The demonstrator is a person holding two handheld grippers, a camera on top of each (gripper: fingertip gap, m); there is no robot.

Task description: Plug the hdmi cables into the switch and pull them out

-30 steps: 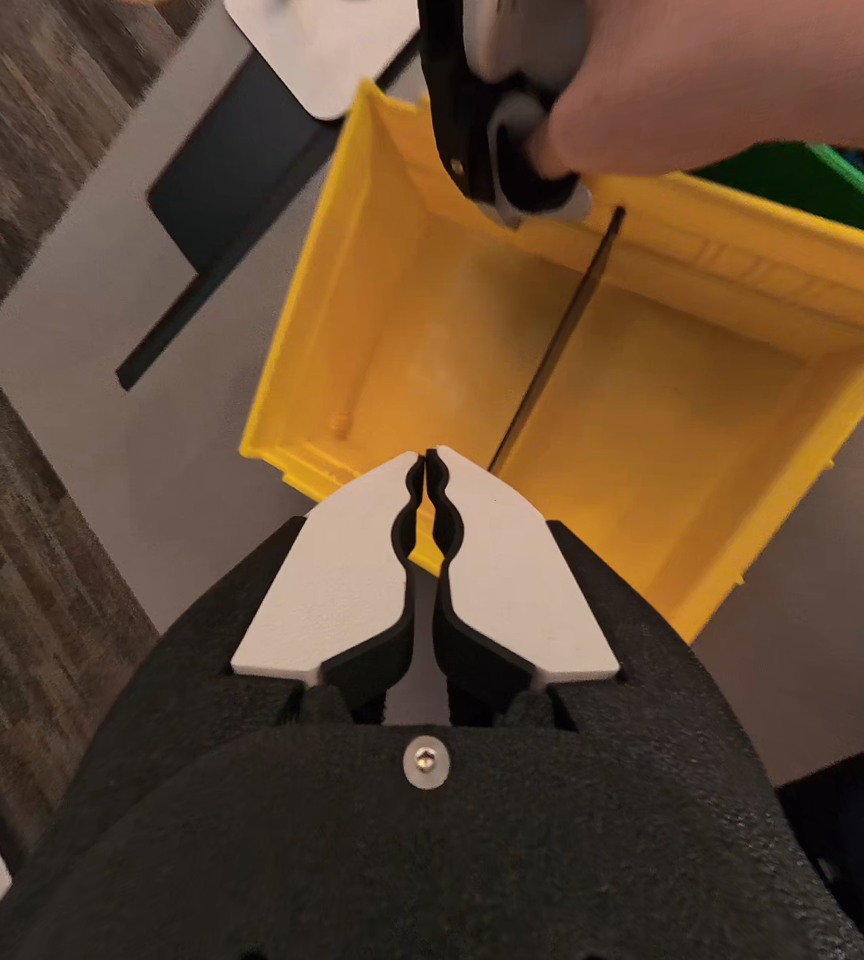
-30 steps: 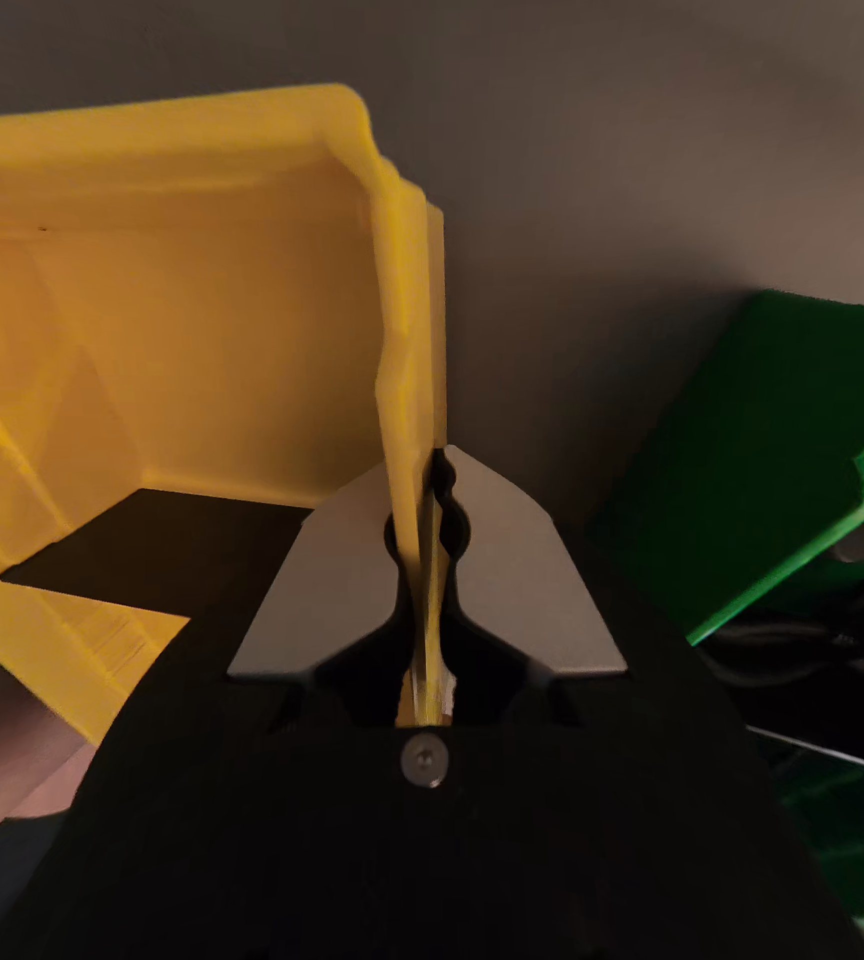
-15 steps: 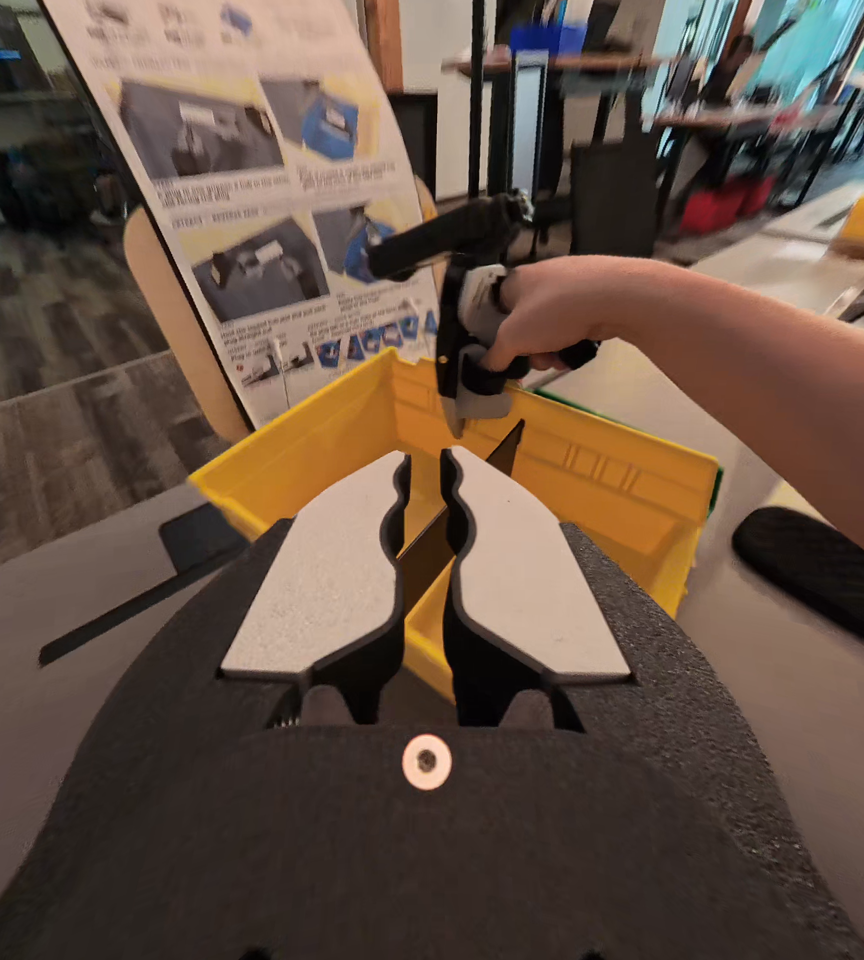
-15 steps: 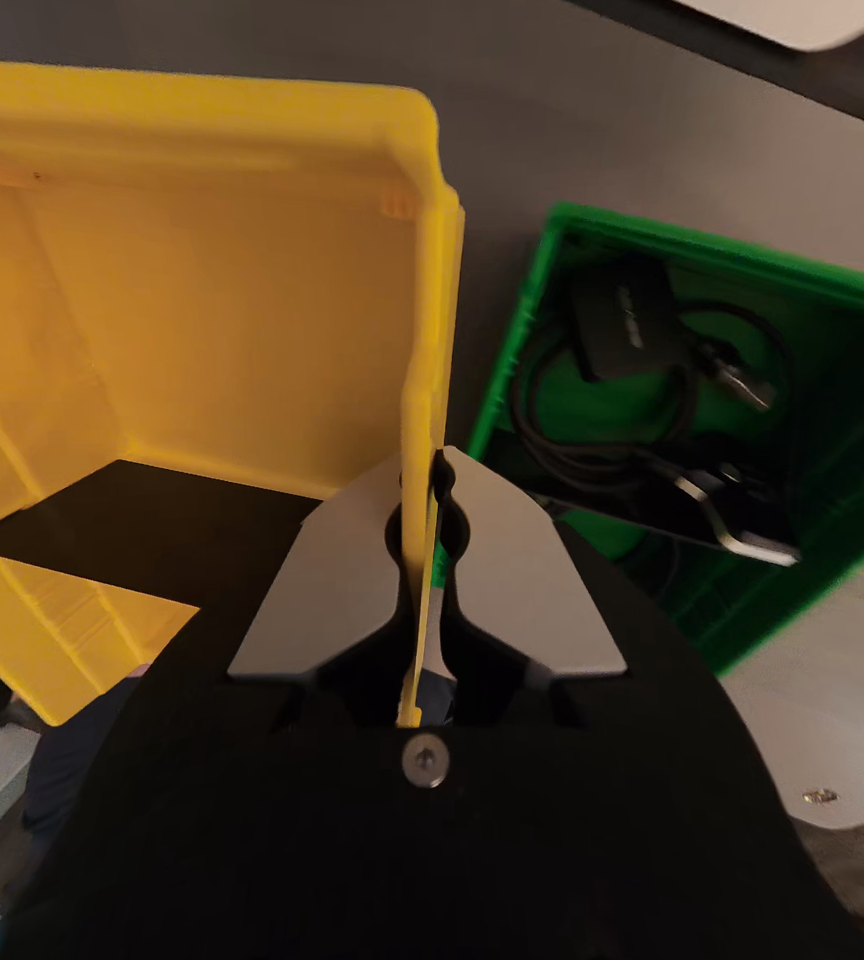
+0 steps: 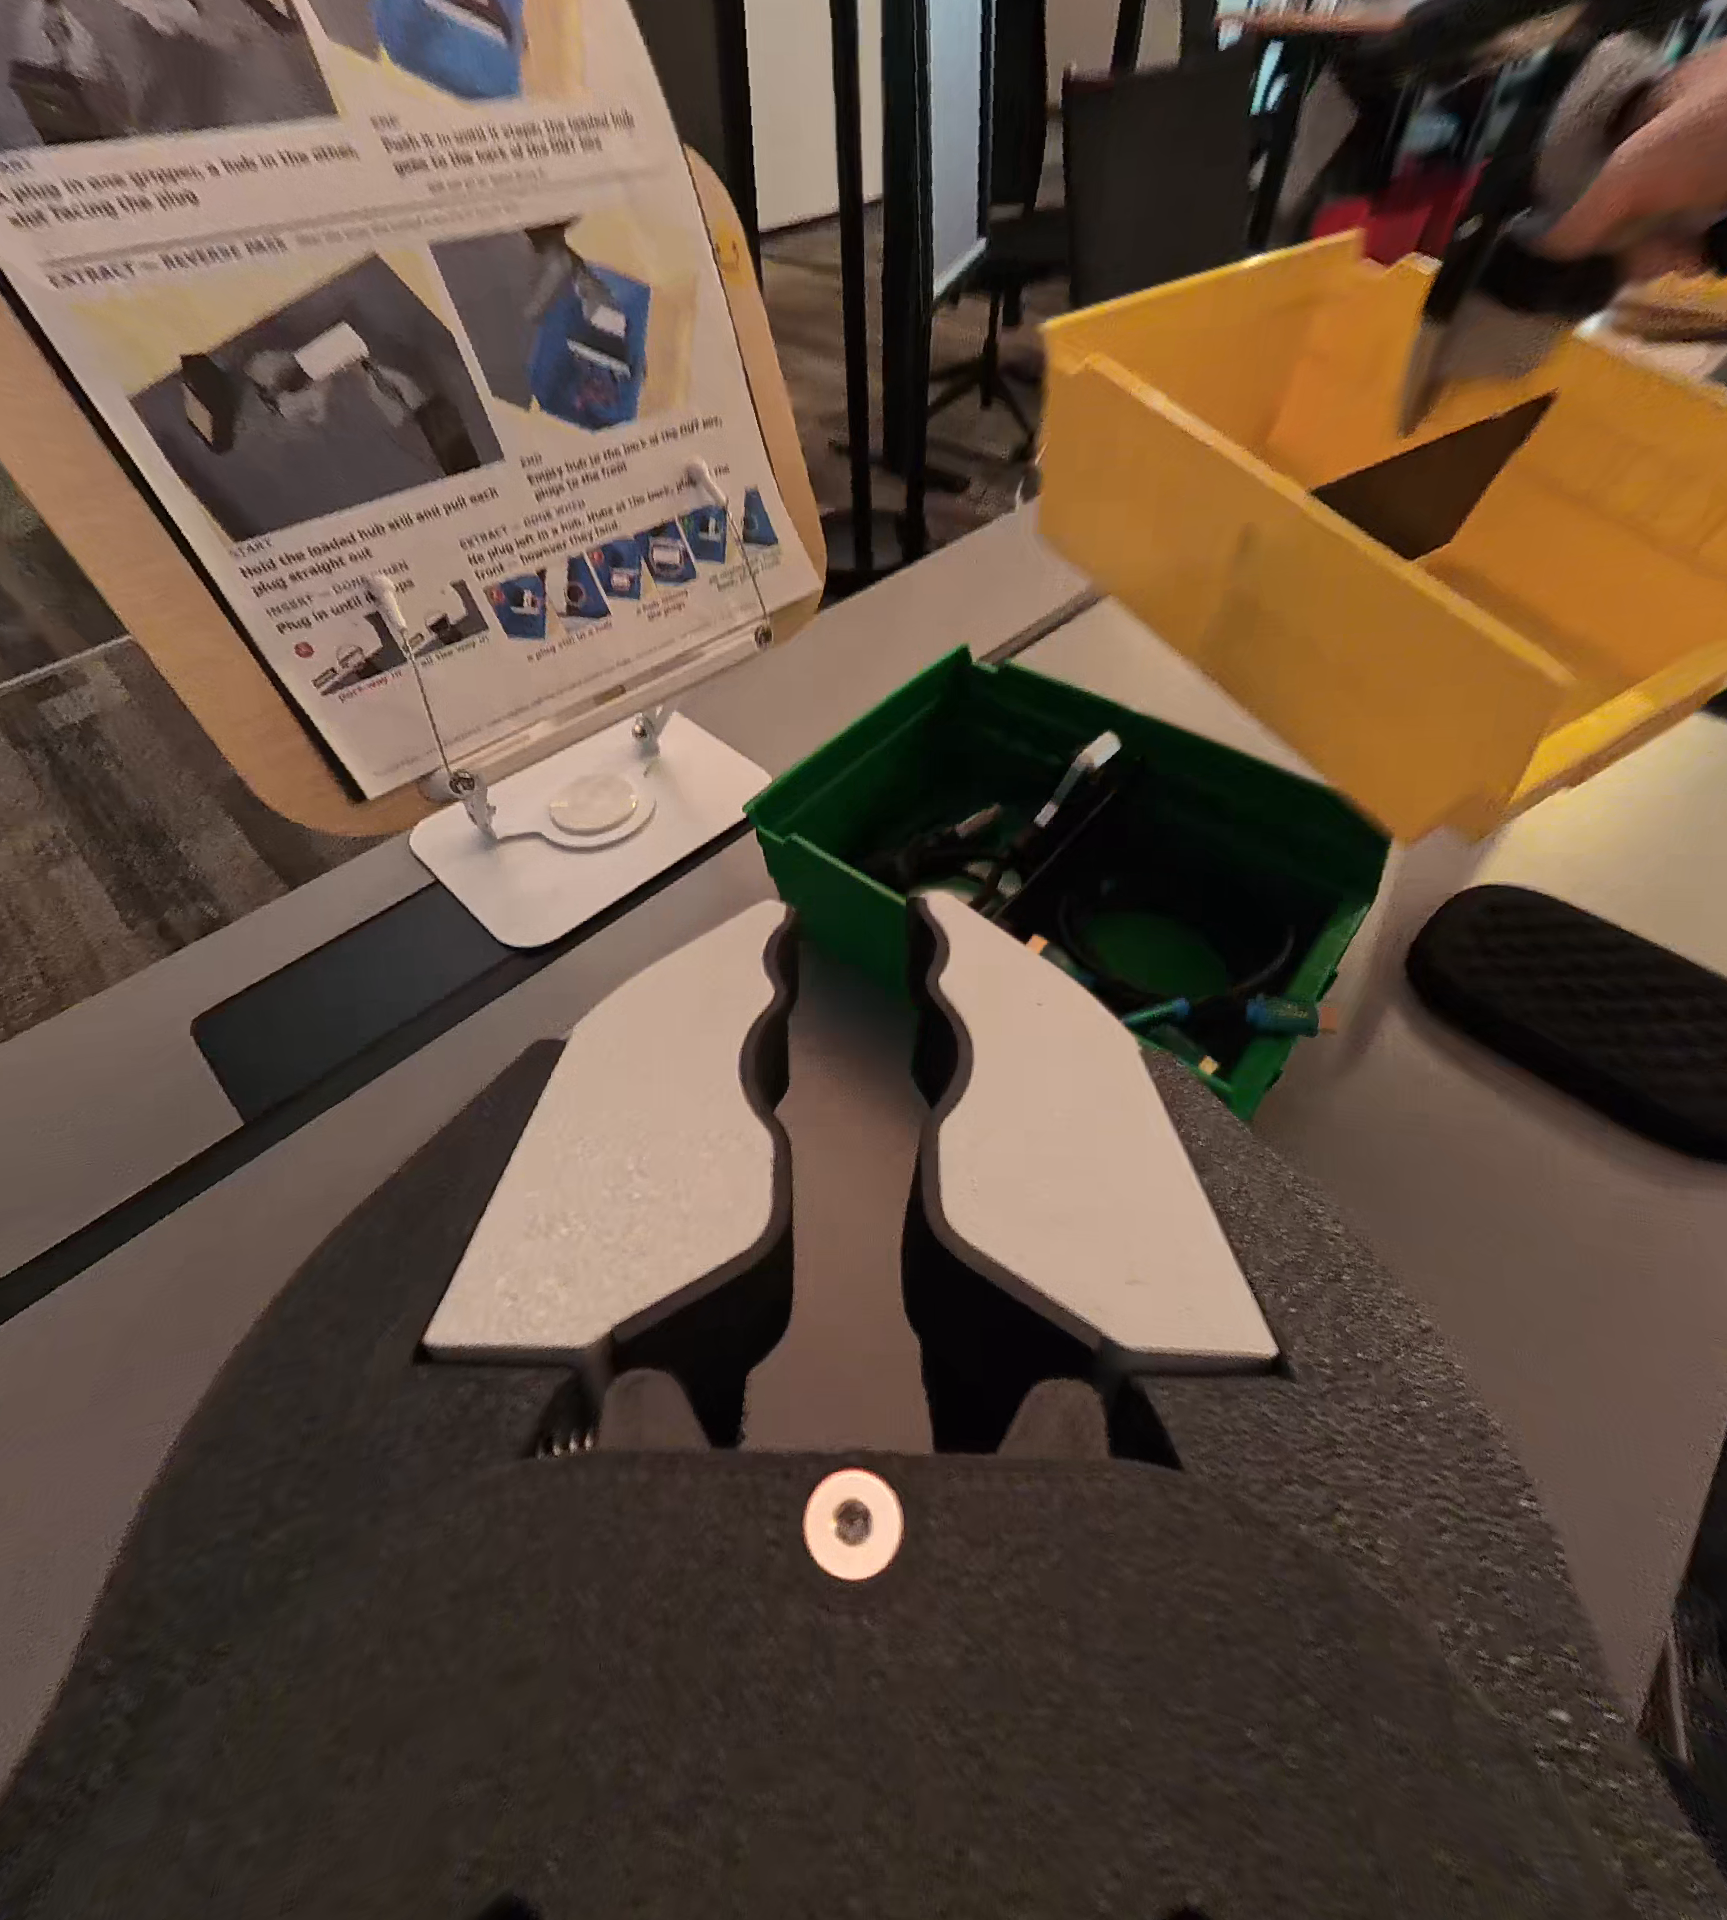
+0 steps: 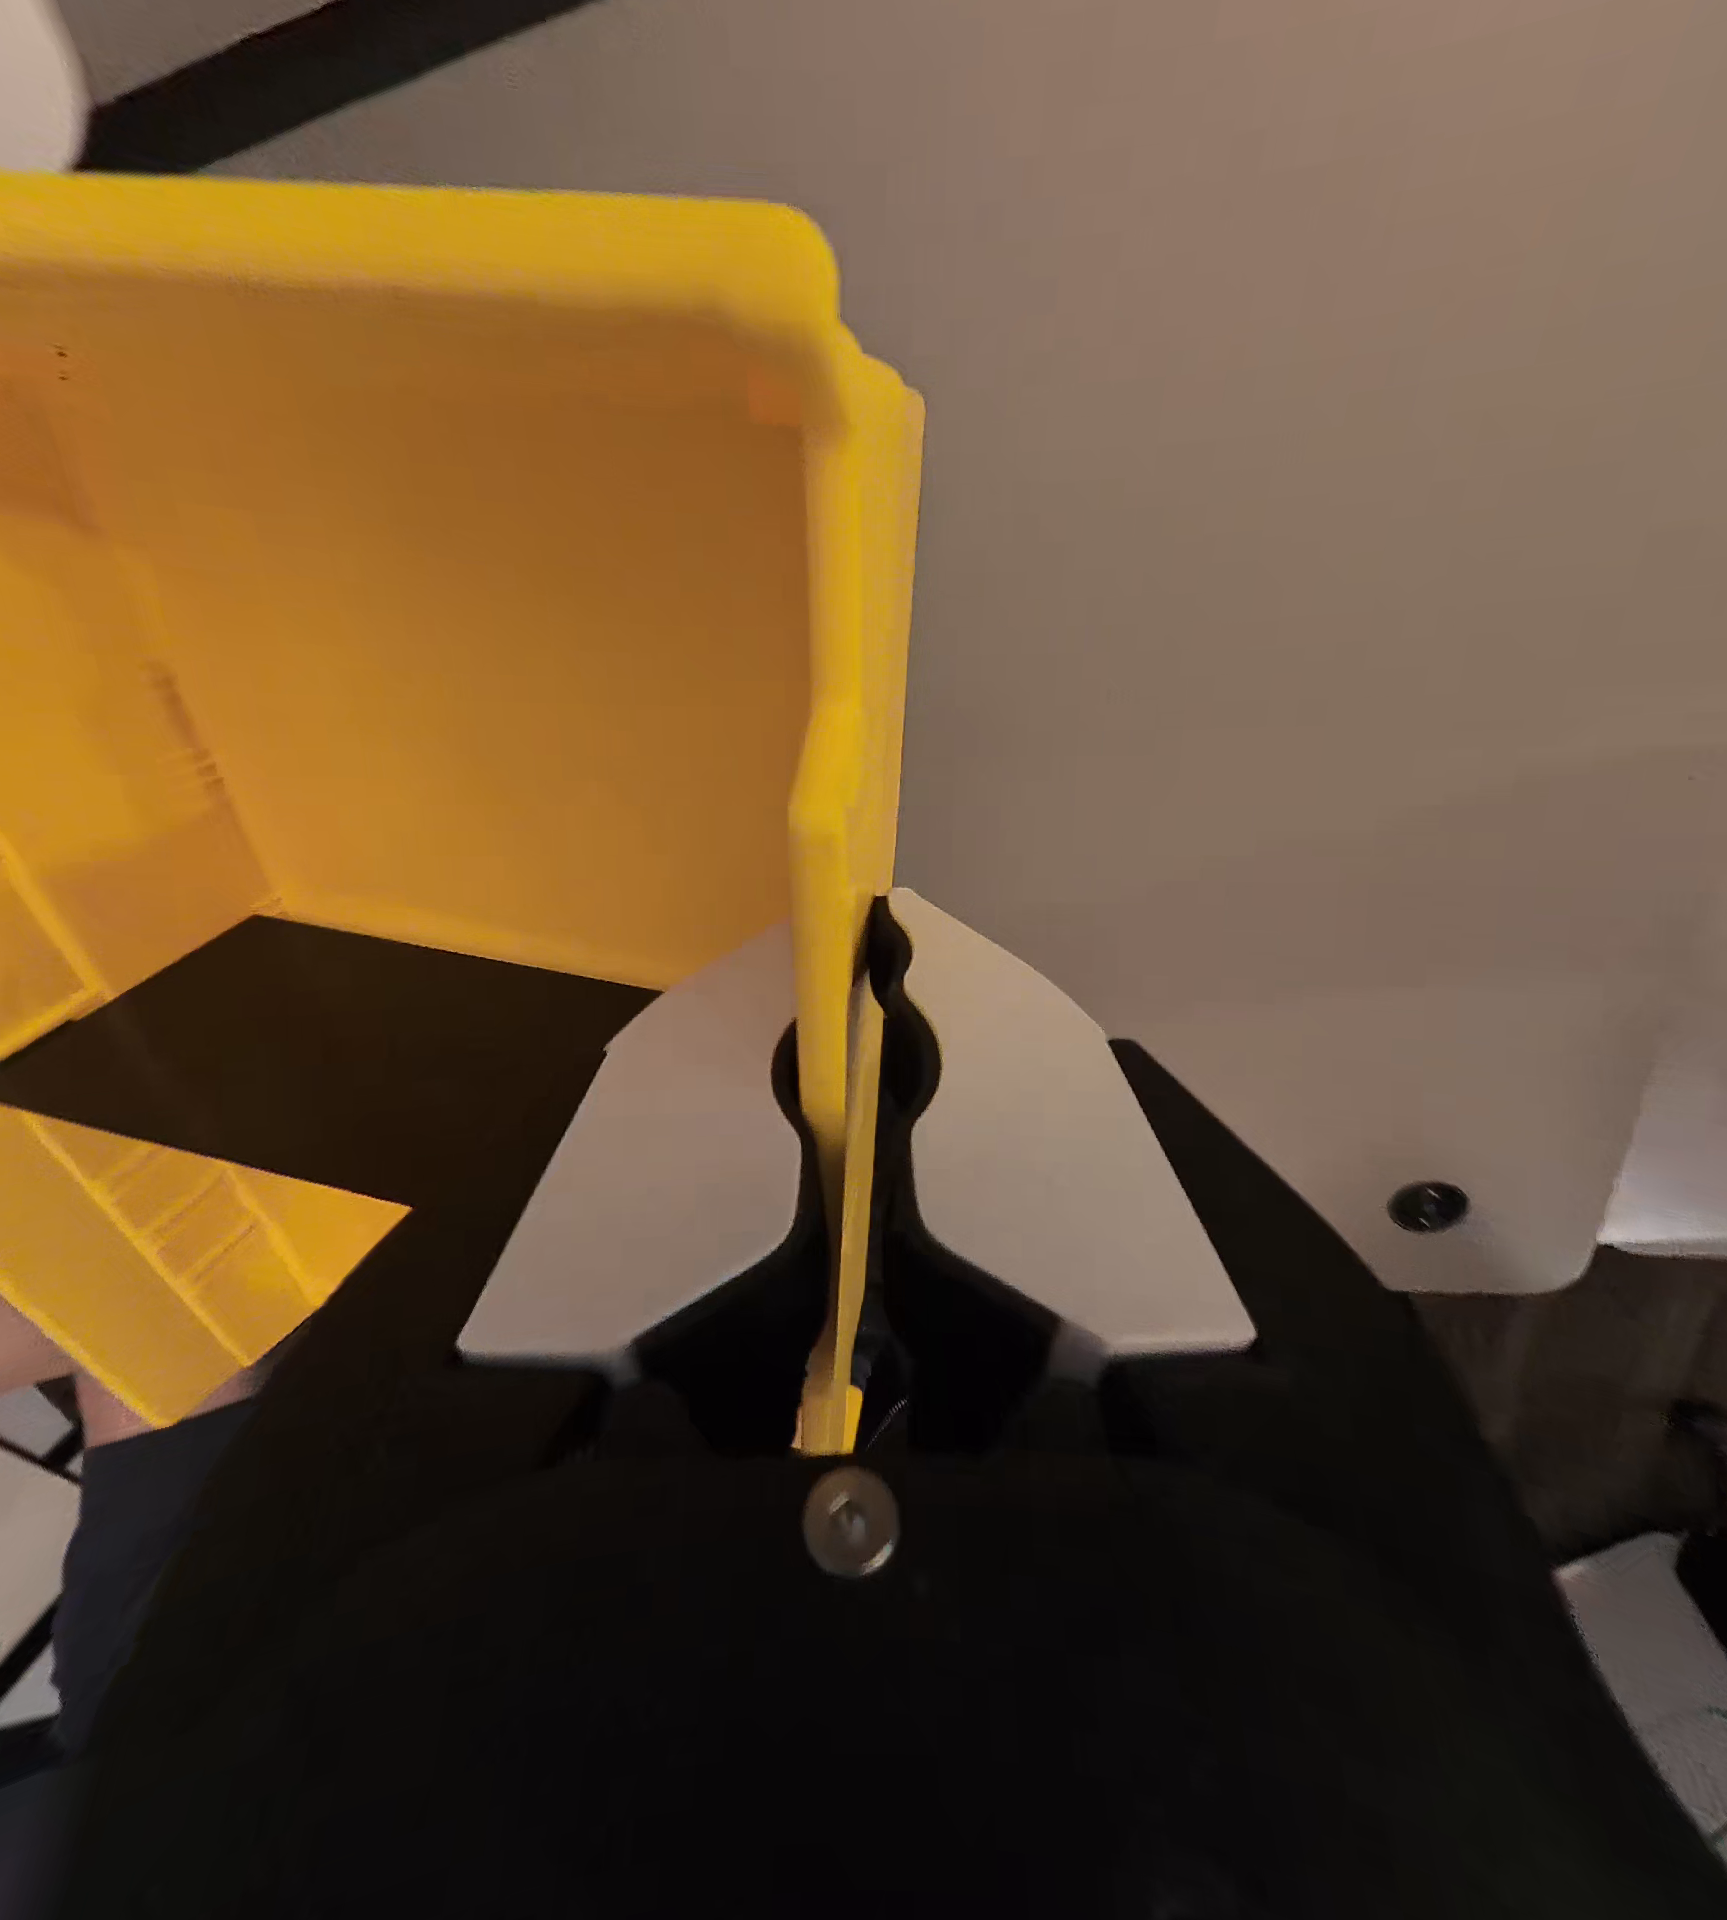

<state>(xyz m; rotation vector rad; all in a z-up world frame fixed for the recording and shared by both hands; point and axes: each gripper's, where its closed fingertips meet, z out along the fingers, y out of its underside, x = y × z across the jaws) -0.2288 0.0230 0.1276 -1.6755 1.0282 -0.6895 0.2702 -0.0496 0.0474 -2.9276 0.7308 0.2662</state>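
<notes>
right tongs (image 6: 864,925) pinching yellow bin (image 6: 443,582) wall, bin lifted at 1 o'clock, left tongs (image 5: 848,920) spread, empty, green bin (image 5: 838,826) of cables (image 5: 1098,914) just ahead

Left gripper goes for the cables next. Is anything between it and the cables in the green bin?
Nothing visible blocks it. The left gripper is open just short of the green bin, whose cables lie uncovered. The right gripper holds the yellow bin up, off to the right.
</notes>
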